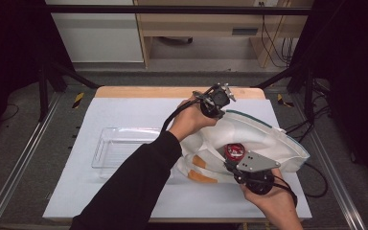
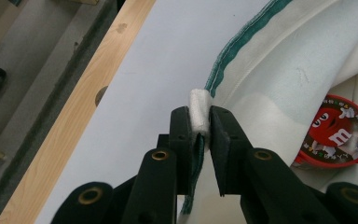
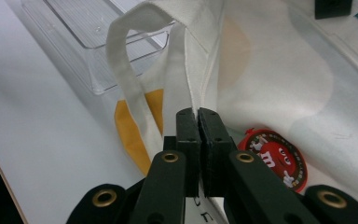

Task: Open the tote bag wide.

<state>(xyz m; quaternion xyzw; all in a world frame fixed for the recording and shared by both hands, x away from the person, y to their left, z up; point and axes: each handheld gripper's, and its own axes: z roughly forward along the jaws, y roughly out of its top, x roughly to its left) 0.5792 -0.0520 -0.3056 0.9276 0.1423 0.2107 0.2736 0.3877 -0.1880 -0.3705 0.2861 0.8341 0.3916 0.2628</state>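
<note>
Both grippers clamped on cloth bag (image 1: 254,136), mouth held apart.
L gripper (image 2: 200,122) pinches far green-trimmed rim; R gripper (image 3: 198,114) pinches near rim by handle. Red candy tin (image 1: 234,151) sits inside, beside clear tray (image 1: 120,146).

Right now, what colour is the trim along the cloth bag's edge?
Green, on the cream cloth bag; clearest in the left gripper view.

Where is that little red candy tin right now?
The red candy tin lies inside the open mouth of the white cloth bag, right of the table's middle in the high view, just beyond the right gripper.
</note>
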